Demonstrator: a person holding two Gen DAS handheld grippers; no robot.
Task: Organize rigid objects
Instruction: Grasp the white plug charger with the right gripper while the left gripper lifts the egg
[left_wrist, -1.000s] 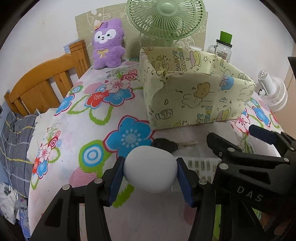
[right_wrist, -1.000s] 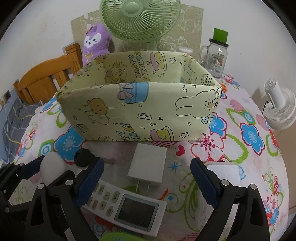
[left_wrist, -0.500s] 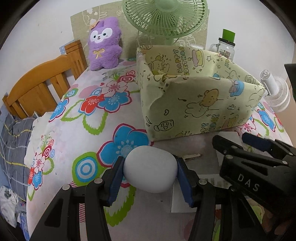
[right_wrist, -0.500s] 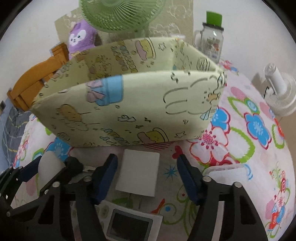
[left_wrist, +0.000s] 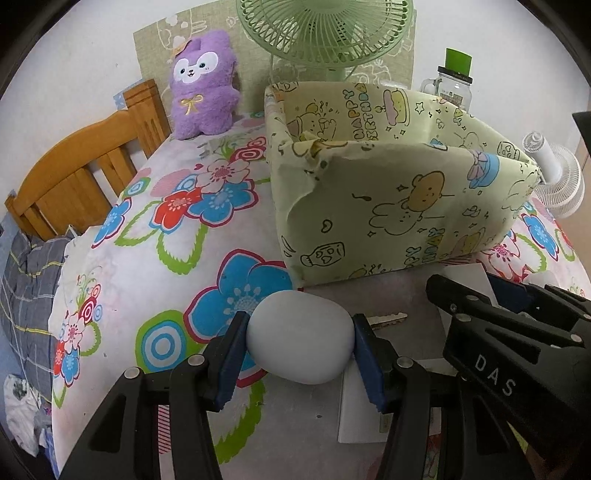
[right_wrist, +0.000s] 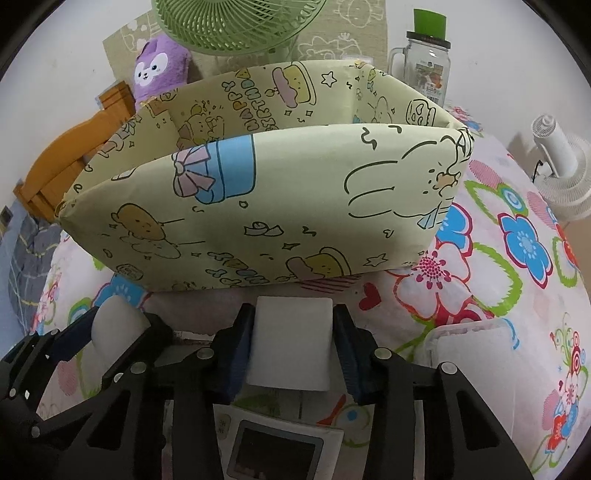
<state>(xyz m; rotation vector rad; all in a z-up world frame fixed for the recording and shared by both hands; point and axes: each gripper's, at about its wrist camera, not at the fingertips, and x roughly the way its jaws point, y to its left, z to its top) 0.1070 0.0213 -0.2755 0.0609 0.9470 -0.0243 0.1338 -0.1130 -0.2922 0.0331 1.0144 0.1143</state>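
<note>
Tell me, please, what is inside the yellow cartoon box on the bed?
From both wrist views, only the upper inner walls of the yellow cartoon box can be seen, with printed drawings and torn paper at one corner. Its near wall covers the bottom, so whether anything lies inside cannot be seen.

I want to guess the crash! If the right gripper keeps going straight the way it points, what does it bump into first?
Probably the yellow cartoon-print box. The right gripper, its jaws just closing on the white charger block, aims at the box's near wall, with only a strip of flowered tablecloth between. Depth is hard to judge.
</note>
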